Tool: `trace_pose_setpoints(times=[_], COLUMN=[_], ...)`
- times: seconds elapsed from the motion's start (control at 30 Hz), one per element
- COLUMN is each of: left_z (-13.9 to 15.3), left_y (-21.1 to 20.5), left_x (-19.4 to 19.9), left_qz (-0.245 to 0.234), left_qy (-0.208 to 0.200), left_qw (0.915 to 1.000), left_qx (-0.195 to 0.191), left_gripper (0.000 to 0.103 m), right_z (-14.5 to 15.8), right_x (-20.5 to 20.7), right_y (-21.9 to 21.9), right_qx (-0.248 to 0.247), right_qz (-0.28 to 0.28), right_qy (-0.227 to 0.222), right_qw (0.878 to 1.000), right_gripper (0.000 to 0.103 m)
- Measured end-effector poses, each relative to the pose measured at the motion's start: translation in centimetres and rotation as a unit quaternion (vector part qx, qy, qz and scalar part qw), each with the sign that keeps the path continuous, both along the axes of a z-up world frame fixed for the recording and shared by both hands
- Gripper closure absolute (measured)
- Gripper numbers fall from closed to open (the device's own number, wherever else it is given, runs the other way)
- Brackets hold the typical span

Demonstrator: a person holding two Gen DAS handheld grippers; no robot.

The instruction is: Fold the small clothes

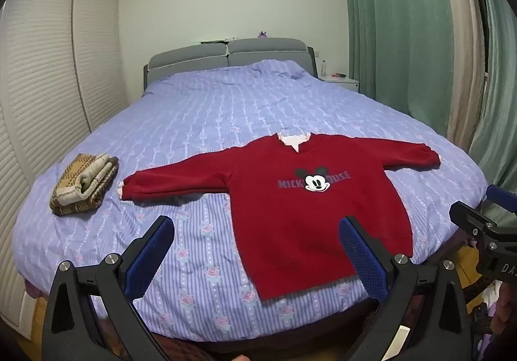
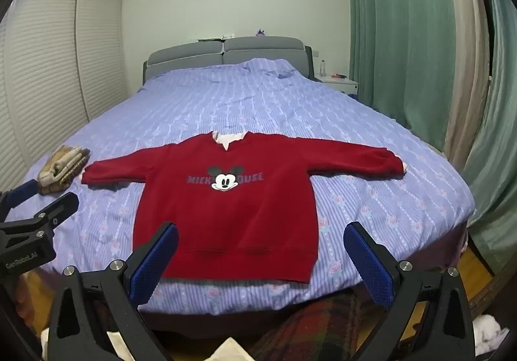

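A red Mickey Mouse sweatshirt (image 1: 300, 199) lies flat, front up, sleeves spread, near the foot of the bed; it also shows in the right wrist view (image 2: 226, 209). My left gripper (image 1: 255, 231) is open and empty, held above the hem's left part. My right gripper (image 2: 260, 238) is open and empty, above the hem's right part. The right gripper shows at the right edge of the left wrist view (image 1: 484, 225), and the left gripper at the left edge of the right wrist view (image 2: 35, 215).
A folded brown and cream garment (image 1: 84, 185) lies at the bed's left edge, also in the right wrist view (image 2: 61, 168). The bed has a purple floral cover (image 1: 226, 109) and grey headboard (image 1: 226, 57). Green curtains (image 1: 404, 37) hang right, closet doors (image 1: 48, 70) left, nightstand (image 1: 342, 81) behind.
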State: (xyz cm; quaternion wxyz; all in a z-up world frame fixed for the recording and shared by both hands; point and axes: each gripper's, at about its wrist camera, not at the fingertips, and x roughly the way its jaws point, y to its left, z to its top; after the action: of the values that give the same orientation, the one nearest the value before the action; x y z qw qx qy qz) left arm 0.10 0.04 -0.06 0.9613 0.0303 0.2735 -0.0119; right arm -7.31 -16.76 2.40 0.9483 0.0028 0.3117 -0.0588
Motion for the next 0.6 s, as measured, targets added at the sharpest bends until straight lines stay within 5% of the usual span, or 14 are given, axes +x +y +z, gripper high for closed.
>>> trace_pose_setpoints(times=[0.6], left_z=[0.1], left_y=[0.3], left_x=[-0.2], left_qz=[-0.006], left_qy=[-0.003], left_qw=[0.9999], left_qx=[-0.015], left_gripper=[0.0], right_z=[0.2], right_x=[0.0], right_y=[0.5], right_qx=[-0.006], right_qz=[0.005], right_qy=[-0.004], right_qw=[1.0], right_gripper=[0.0])
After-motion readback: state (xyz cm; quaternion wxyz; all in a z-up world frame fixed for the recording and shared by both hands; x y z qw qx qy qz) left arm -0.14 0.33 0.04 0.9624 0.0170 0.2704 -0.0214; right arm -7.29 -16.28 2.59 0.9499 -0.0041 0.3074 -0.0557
